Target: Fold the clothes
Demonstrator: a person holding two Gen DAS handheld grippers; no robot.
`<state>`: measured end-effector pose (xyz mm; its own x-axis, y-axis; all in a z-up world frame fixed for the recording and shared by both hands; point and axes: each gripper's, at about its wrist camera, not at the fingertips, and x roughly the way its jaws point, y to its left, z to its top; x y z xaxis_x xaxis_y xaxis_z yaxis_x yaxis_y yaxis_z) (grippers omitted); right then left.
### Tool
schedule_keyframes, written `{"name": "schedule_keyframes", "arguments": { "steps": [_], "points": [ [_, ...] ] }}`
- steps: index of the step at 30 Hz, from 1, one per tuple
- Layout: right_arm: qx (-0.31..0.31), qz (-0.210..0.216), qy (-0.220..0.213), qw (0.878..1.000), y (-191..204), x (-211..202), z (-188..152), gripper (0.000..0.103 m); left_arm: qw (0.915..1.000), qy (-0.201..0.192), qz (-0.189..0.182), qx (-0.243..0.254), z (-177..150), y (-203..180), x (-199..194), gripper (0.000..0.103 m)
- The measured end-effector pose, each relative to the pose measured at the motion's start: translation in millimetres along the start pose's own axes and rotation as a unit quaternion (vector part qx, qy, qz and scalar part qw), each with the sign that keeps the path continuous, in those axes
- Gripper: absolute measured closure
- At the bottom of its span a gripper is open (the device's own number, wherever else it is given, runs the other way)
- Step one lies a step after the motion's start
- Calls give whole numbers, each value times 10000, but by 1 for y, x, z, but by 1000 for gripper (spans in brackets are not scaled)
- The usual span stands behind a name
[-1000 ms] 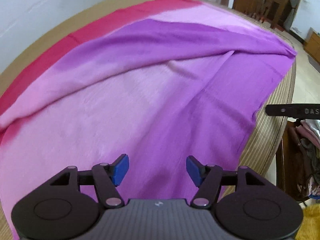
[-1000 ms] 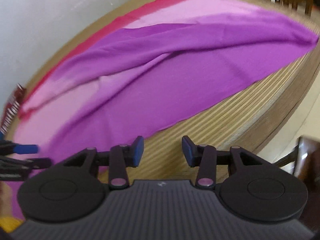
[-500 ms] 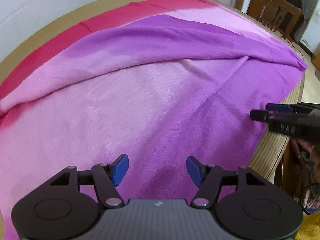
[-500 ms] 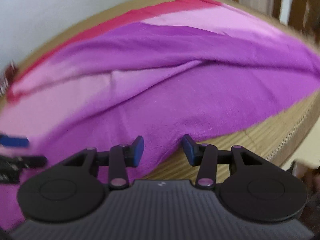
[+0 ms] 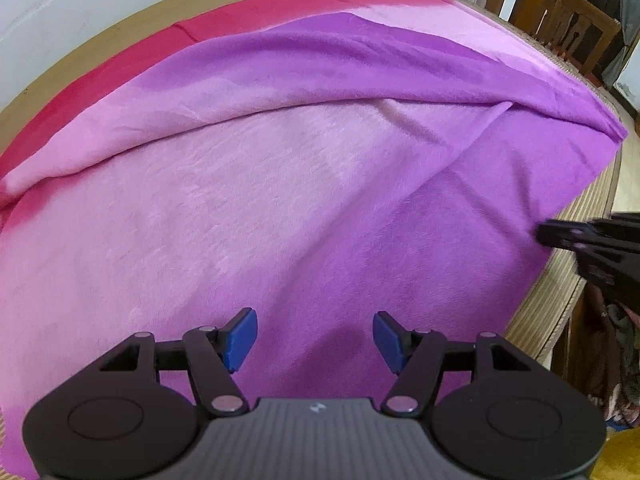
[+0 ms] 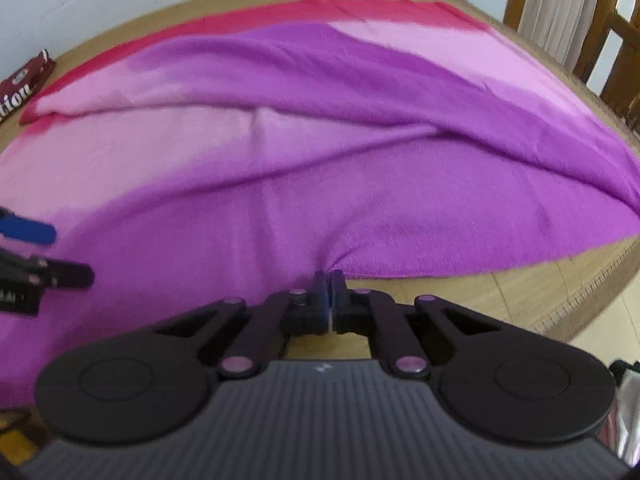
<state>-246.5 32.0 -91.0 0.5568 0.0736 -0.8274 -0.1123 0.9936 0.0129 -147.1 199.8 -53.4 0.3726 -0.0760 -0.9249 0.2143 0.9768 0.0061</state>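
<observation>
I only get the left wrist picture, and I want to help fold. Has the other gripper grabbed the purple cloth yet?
Observer: Yes. The right gripper has just been closing, and its jaws now pinch the near edge of the cloth.
Operator: Is anything else on the table that I can't see?
Observer: A dark red packet lies on the table near the cloth's red far corner, at the left of the right wrist view.
</observation>
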Motion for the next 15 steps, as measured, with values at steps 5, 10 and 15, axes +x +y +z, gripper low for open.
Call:
{"name": "schedule_keyframes", "arguments": {
  "steps": [5,10,15],
  "points": [
    [-11,-417,339,9986,-9,-17,-21,99,9999,106,21,16,-7,6,4,37],
    [247,-537,625,9963,-19,-21,-44,99,9999,86,-37,104,-12,9,4,36],
    [549,-433,199,9974,-26,-38,-49,96,9998,57,-43,202,-13,9,3,36]
  ]
}}
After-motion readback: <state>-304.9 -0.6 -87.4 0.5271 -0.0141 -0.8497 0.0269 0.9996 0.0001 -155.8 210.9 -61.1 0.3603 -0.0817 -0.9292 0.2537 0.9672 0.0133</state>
